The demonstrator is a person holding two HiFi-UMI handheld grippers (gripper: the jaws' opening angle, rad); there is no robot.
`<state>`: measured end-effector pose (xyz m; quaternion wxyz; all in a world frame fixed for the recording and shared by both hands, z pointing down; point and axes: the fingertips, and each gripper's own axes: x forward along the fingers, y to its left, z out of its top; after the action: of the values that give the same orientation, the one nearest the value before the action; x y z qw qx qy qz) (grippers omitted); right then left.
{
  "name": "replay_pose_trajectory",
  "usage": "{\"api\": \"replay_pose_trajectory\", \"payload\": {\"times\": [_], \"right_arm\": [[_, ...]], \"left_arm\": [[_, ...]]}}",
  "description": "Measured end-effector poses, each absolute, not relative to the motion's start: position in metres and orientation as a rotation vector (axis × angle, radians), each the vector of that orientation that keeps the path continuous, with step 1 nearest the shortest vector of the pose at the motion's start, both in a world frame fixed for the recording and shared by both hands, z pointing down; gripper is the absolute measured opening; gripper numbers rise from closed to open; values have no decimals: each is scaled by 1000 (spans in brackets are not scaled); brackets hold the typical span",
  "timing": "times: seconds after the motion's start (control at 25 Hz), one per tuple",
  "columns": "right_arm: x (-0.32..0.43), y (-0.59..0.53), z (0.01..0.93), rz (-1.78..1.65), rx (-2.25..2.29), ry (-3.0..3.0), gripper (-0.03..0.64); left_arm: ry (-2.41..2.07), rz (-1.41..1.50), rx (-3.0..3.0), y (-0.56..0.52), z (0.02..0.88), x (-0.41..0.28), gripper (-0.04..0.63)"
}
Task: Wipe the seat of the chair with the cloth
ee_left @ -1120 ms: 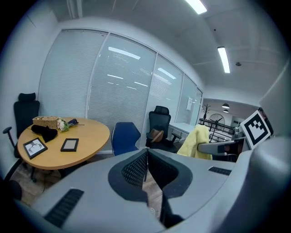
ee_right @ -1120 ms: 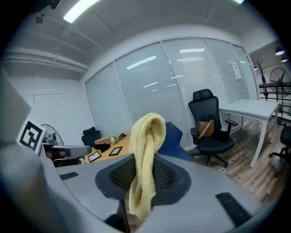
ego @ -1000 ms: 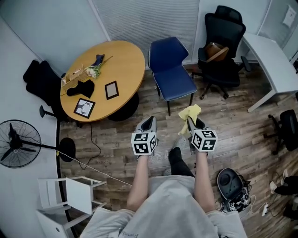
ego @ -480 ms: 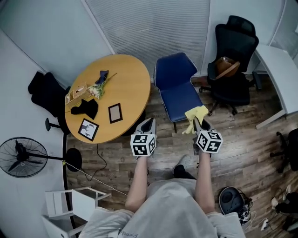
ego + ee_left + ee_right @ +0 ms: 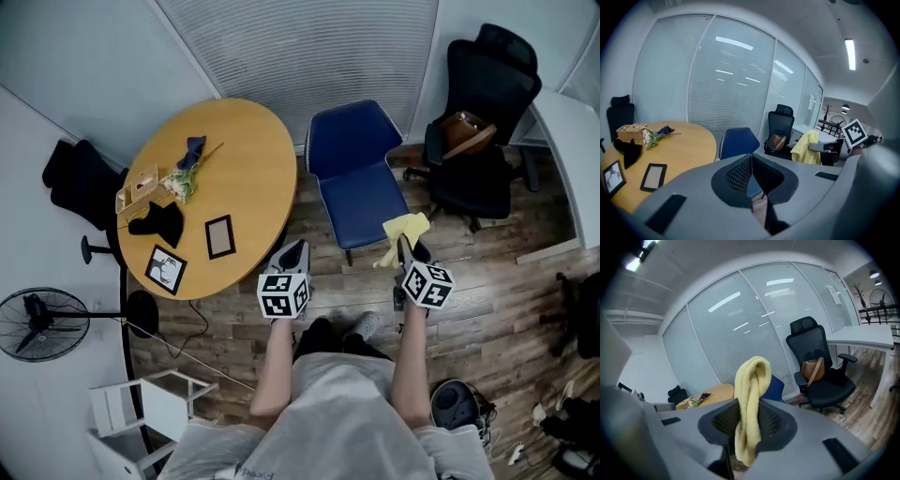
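The round wooden table (image 5: 225, 159) fills the left of your head view, with the blue chair (image 5: 354, 178) just beside its right edge and a black office chair (image 5: 483, 112) further right. The blue chair's seat is bare and faces you.

You hold both grippers out in front of you above the wood floor (image 5: 487, 281), well apart from each other. Your left gripper (image 5: 296, 248) points toward the gap between table and chair; its jaws are pressed together with nothing between them. Your right gripper (image 5: 405, 248) points at the front right corner of the blue seat, and its jaws pinch the yellow cloth (image 5: 405, 232).

The cloth is folded over the jaw tips, with a loop standing above them and a tail hanging below. In the head view it sits just off the seat's front edge, not resting on it.

A brown bag (image 5: 464, 133) lies on the office chair. On the table lie two picture frames (image 5: 220, 236), some flowers (image 5: 183, 176) and a dark cloth item (image 5: 159, 223).
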<state>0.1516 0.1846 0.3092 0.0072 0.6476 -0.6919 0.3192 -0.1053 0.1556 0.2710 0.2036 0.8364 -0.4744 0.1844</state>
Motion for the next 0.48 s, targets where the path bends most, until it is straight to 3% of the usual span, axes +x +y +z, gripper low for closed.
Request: {"api": "replay_pose_trajectory", "payload": {"times": [0.48], "right_arm": [[155,95,355,1043,2019,-2007,103]], "left_arm": [[-1202,506,2294,32,318,-87,29]]}}
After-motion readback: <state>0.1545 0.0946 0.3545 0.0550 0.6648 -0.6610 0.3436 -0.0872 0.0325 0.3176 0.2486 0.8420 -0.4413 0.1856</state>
